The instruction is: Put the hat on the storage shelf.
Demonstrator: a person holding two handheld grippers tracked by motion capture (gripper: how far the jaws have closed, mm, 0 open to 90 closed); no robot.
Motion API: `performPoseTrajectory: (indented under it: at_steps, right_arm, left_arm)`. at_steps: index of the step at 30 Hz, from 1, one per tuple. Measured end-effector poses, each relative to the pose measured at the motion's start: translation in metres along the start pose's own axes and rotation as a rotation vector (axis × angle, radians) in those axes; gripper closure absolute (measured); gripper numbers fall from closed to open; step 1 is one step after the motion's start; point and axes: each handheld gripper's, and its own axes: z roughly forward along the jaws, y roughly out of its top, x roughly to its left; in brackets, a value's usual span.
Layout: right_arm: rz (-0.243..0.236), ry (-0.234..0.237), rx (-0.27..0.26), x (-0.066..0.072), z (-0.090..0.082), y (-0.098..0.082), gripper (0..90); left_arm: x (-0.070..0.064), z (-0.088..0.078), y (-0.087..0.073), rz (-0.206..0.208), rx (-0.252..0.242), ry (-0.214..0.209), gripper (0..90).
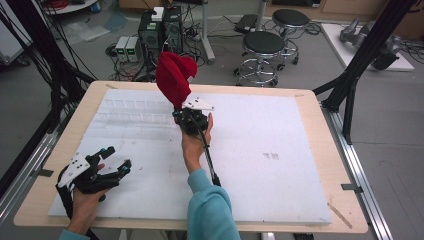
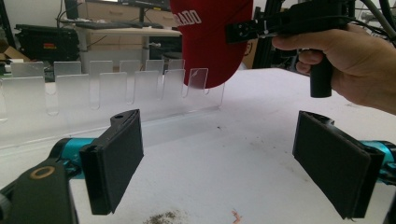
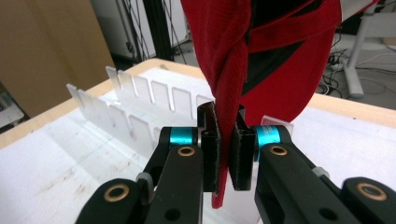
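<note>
A red cap (image 1: 174,78) with white lettering is held up above the middle of the white table top (image 1: 260,150). My right gripper (image 1: 186,116) is shut on its lower edge; in the right gripper view the red cloth (image 3: 261,56) is pinched between the two black pads (image 3: 210,149). The cap (image 2: 212,37) hangs just over the right end of a clear plastic slotted rack (image 2: 107,93). My left gripper (image 1: 116,159) rests near the table's front left corner, jaws wide open with nothing between them, aimed toward the rack and the cap.
The clear slotted rack (image 1: 132,111) runs in two rows across the far left of the white sheet. Wooden table edges frame the sheet. Beyond the table stand two black stools (image 1: 262,47), computer boxes (image 1: 160,30) with cables, and black frame posts (image 1: 357,70) at the right.
</note>
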Motion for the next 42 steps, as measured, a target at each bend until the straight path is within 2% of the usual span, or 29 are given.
performPoseTrajectory:
  at_steps: [8, 11, 15, 18, 19, 21, 24, 27, 32, 36, 42]
  right_arm:
    - [-0.002, 0.032, 0.099, -0.001, -0.007, -0.007, 83.8]
    - [0.005, 0.036, 0.09, -0.004, -0.008, -0.01, 83.8]
    - [0.015, 0.048, 0.087, -0.008, -0.011, -0.017, 78.7]
    - [0.014, 0.055, 0.1, -0.008, -0.015, -0.017, 62.5]
    - [-0.002, 0.057, 0.095, -0.007, -0.019, -0.014, 59.8]
    - [-0.033, 0.056, 0.076, -0.004, -0.027, -0.01, 46.1]
    - [-0.009, 0.09, 0.068, -0.001, -0.041, -0.004, 43.5]
    - [-0.025, 0.122, 0.061, 0.003, -0.061, 0.004, 33.5]
    - [-0.069, 0.132, 0.036, 0.004, -0.099, 0.011, 20.5]
    - [-0.129, 0.126, 0.001, -0.004, -0.131, 0.008, 17.9]
    - [-0.159, 0.101, 0.002, -0.028, -0.174, -0.012, 14.7]
  left_arm:
    - [0.0, 0.0, 0.0, -0.002, 0.0, 0.004, 16.6]
    - [0.0, 0.0, 0.0, 0.001, 0.0, 0.003, 16.6]
    - [0.001, -0.001, 0.0, -0.001, -0.001, 0.0, 16.6]
    - [0.0, -0.001, 0.0, 0.001, -0.003, -0.001, 16.5]
    - [0.0, -0.001, 0.0, 0.001, -0.004, 0.001, 16.6]
    - [0.0, 0.0, 0.0, 0.002, -0.004, 0.002, 16.6]
    - [0.0, -0.001, 0.0, 0.003, -0.006, 0.001, 16.6]
    - [-0.001, -0.001, 0.0, 0.004, -0.006, 0.001, 16.6]
    - [0.0, -0.001, 0.0, -0.001, -0.008, 0.004, 16.6]
    - [0.0, -0.001, 0.0, 0.0, -0.007, 0.006, 16.6]
    - [0.001, 0.0, 0.0, -0.014, -0.009, 0.014, 16.6]
